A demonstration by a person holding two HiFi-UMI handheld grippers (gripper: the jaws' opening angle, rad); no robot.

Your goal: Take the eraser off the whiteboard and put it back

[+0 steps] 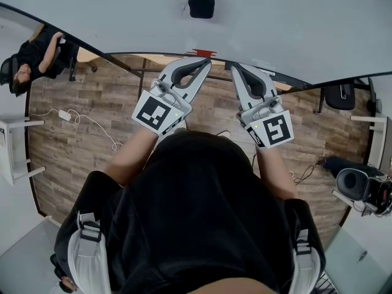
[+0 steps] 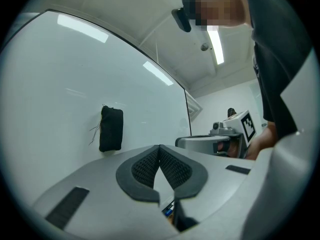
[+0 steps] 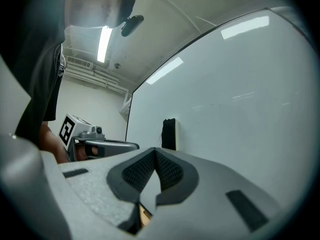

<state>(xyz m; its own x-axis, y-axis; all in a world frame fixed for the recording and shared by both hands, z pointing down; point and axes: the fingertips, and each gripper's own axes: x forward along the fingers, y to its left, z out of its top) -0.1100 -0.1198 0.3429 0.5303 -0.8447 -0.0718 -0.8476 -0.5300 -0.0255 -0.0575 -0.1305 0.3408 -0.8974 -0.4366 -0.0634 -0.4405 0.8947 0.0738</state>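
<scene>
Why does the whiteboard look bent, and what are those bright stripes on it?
Head view: the wide lens bows the edge of the whiteboard into a curve, yet the eraser is sharp. Left gripper view: dark rounded corners, and ceiling-light glare striping the board. Right gripper view: the same stripes, with the right tool filling the lower frame.
</scene>
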